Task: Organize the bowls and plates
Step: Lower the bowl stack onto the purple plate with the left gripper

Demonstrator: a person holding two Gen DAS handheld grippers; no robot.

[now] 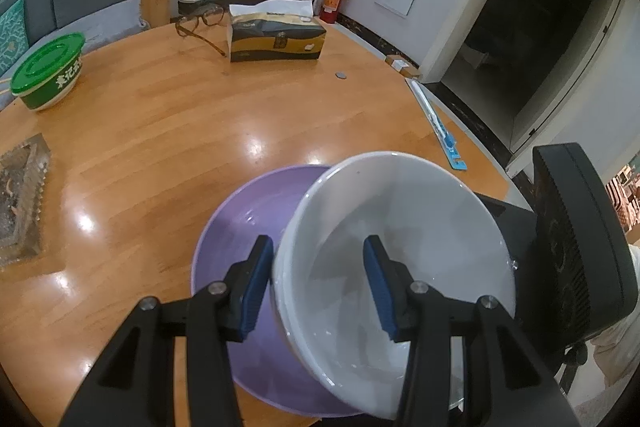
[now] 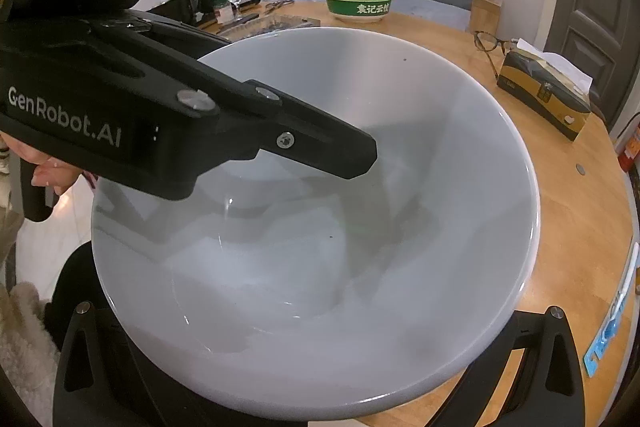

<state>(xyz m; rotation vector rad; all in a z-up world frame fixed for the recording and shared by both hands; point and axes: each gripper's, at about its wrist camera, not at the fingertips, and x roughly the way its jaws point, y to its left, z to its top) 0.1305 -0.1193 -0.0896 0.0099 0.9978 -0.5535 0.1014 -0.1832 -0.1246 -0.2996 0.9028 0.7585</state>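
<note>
A white bowl [image 1: 400, 211] hangs tilted over a purple plate [image 1: 240, 219] that lies on the wooden table [image 1: 160, 131]. My left gripper [image 1: 318, 243] is shut on the bowl's rim, one blue pad against the outer wall and the other finger inside. In the right wrist view the same bowl [image 2: 360, 267] fills the frame, and the left gripper's inner finger [image 2: 340, 151] reaches into it. The right gripper's two black arms [image 2: 556, 339] spread wide beneath the bowl. Its fingertips are hidden by the bowl.
Farther back on the table are a tissue box [image 1: 276, 35], a pair of glasses [image 1: 200, 21], a green-lidded container [image 1: 48, 71] and a coin [image 1: 340, 75]. A glass tray [image 1: 24, 195] sits at the left edge. A black chair [image 1: 576, 239] stands at the right.
</note>
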